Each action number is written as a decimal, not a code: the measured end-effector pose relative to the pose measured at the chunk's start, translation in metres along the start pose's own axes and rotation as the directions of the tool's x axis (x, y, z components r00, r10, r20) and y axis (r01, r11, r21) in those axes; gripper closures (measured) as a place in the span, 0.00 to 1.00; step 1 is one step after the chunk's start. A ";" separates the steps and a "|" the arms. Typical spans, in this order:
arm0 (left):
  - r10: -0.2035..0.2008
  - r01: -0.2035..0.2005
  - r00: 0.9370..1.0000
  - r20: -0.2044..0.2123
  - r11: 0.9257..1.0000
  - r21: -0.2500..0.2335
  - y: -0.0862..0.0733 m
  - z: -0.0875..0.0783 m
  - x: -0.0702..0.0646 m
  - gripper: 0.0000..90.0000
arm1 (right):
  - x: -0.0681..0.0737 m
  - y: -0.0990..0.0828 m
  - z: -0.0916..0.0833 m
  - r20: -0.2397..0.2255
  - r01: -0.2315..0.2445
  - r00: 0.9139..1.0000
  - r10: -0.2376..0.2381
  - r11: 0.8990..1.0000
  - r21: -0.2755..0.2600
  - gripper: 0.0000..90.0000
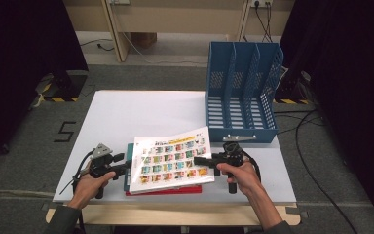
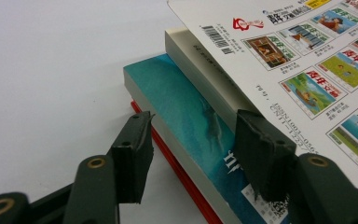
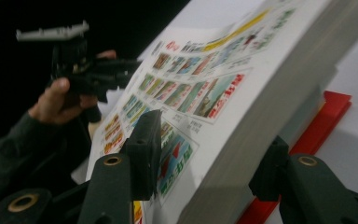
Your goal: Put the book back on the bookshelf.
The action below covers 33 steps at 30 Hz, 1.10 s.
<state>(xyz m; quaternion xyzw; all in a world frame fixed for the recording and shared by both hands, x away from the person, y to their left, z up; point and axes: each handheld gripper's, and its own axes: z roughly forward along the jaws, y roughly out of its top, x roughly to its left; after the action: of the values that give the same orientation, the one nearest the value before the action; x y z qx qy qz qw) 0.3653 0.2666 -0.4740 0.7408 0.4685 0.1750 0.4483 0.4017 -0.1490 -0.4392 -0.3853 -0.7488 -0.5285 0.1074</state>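
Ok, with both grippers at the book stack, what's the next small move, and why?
Probably raise the right gripper a little to lift the picture-covered book off the stack. Its fingers clamp that book's tilted edge, while the left gripper seems to pin the teal book beneath. The blue file rack stands behind.

the white table [image 1: 126, 117] lies bare across its far left half, open for a hand to pass. the blue file rack [image 1: 241, 92] stands tall at the far right corner and blocks that side. the stack of books [image 1: 168, 163] takes up the near middle, with narrow bare strips of tabletop to either side.
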 end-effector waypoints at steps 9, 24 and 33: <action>0.015 -0.015 1.000 -0.010 1.000 -0.009 -0.001 0.002 0.000 0.35 | 0.025 0.036 -0.010 0.047 0.102 0.993 -0.108 0.988 0.119 0.69; 0.026 -0.025 0.998 0.054 0.999 -0.021 -0.002 0.004 -0.008 0.16 | 0.060 0.103 -0.037 0.154 0.237 0.947 -0.280 0.938 0.253 0.80; -0.014 0.016 0.999 0.036 0.999 -0.036 -0.004 0.001 0.003 0.16 | 0.078 0.130 -0.053 0.221 0.267 0.913 -0.344 0.911 0.313 0.82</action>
<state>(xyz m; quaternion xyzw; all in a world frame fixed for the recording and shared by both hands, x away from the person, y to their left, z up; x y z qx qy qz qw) 0.3654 0.2693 -0.4782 0.7322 0.4628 0.1668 0.4711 0.4253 -0.1405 -0.2803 -0.3120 -0.8740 -0.3716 -0.0281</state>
